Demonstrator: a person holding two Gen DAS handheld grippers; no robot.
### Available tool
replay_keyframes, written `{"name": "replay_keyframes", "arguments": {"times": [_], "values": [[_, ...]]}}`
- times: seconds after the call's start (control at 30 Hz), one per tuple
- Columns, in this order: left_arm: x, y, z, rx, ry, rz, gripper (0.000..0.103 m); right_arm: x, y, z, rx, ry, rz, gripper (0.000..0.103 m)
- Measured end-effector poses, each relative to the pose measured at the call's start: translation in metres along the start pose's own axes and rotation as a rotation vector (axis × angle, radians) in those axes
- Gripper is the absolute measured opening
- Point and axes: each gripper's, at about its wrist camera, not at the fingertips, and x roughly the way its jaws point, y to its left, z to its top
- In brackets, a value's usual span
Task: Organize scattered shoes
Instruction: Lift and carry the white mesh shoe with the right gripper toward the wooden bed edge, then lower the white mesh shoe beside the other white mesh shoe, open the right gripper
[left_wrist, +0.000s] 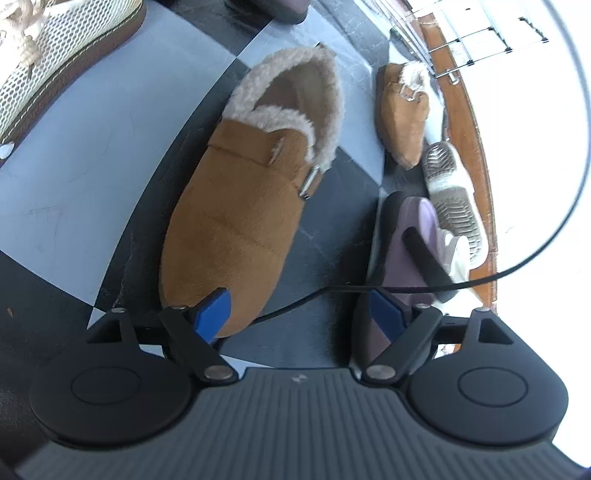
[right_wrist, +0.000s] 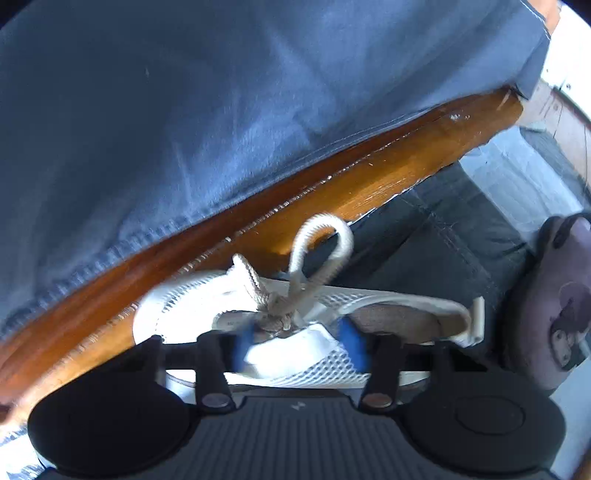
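Note:
In the left wrist view a tan fleece-lined slipper (left_wrist: 255, 192) lies on the checkered floor, its toe just beyond my open, empty left gripper (left_wrist: 299, 314). Its mate (left_wrist: 404, 110) lies further off to the right. A white mesh sneaker (left_wrist: 454, 203) lies sole-up by the wooden edge, and another mesh sneaker (left_wrist: 55, 66) is at the top left. A purple shoe (left_wrist: 406, 251) lies right of the gripper. In the right wrist view my right gripper (right_wrist: 301, 347) is shut on a white mesh sneaker (right_wrist: 295, 332) at its laced tongue, next to a wooden rail.
A wooden rail (right_wrist: 258, 229) with blue fabric (right_wrist: 221, 110) over it runs right behind the held sneaker. A purple shoe (right_wrist: 557, 302) sits at the right. A black cable (left_wrist: 406, 286) crosses the left wrist view. A white wire rack (left_wrist: 480, 37) stands at the far right.

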Motion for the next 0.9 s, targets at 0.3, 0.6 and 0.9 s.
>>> {"name": "replay_keyframes", "arguments": {"times": [0.3, 0.6, 0.9], "values": [[0.000, -0.007, -0.002, 0.034, -0.004, 0.015, 0.085, -0.006, 0.017, -0.002, -0.109, 0.001, 0.085, 0.013], [-0.003, -0.007, -0.001, 0.028, -0.003, 0.003, 0.085, 0.016, 0.012, -0.017, 0.000, 0.053, 0.066, 0.021], [-0.013, -0.019, -0.005, 0.063, -0.027, 0.021, 0.085, 0.004, 0.025, -0.015, -0.023, 0.003, -0.045, 0.041]]}}
